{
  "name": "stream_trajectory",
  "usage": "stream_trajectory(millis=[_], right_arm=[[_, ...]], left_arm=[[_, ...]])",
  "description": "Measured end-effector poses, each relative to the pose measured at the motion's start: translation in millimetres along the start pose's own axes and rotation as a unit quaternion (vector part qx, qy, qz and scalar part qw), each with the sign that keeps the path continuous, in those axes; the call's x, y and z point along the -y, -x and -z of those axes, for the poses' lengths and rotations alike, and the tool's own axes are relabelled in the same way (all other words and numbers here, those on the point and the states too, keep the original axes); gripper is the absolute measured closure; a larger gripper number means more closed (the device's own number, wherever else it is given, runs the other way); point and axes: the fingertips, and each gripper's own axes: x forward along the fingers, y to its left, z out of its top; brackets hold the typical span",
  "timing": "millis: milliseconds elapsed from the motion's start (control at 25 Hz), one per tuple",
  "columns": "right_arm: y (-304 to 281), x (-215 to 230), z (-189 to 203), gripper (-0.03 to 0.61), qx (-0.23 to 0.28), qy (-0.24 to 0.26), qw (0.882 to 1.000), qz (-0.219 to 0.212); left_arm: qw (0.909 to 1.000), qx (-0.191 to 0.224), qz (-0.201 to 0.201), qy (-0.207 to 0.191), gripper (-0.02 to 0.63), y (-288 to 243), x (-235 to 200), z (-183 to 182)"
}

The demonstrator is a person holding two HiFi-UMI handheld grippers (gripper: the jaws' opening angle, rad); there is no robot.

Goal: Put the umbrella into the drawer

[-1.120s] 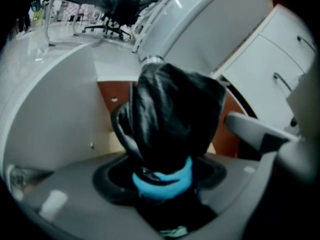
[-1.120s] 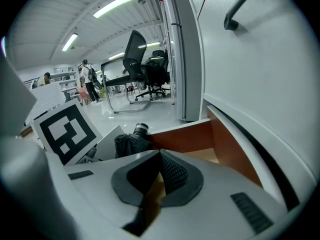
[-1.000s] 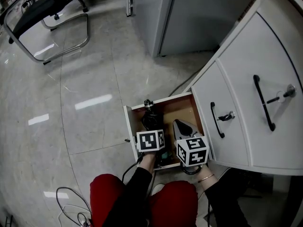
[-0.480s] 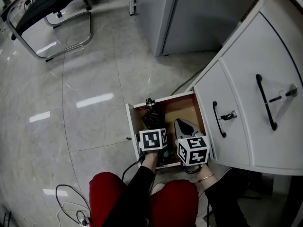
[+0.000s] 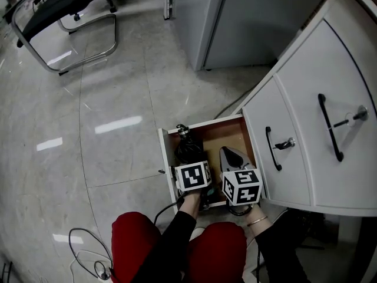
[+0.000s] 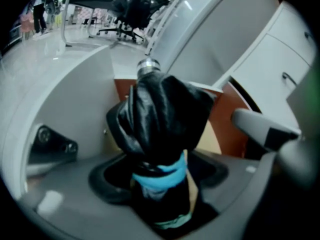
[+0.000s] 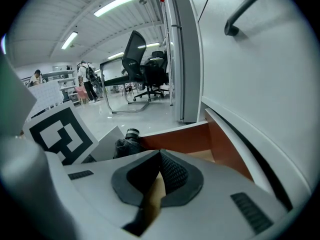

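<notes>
Your left gripper's (image 6: 161,175) jaws have just been opening, and the folded black umbrella (image 6: 160,119) has tipped a little nearer the left wall of the drawer (image 5: 166,161) than it was a second ago. The umbrella is inside the open drawer now. Its metal cap (image 6: 148,66) points toward the back, and the end with the blue strap (image 6: 161,178) sits between your left jaws. Those jaws stand spread wide with the pads off the fabric, so this looks like a release rather than a carry. You hold that gripper pointing steeply down, which suits lowering a long bundle past the drawer front. Your right gripper (image 7: 160,156) hangs just beside it over the right half of the drawer. Its jaws are closed together on nothing, and it seems merely parked out of the way. The white cabinet (image 5: 330,87) overhangs the drawer, so lift the left gripper straight clear before you try pushing the drawer shut.
</notes>
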Motion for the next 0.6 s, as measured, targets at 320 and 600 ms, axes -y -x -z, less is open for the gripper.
stream_trajectory(millis=[320, 600], right_arm=[[3, 1, 5, 0.577, -0.005, 0.001, 1.000, 0.004], [5, 2, 5, 0.577, -0.004, 0.002, 1.000, 0.008]], left_arm=[[0.9996, 0.020, -0.022, 0.000, 0.290, 16, 1, 4], [0.9985, 0.039, -0.022, 0.031, 0.322, 30, -1, 10]])
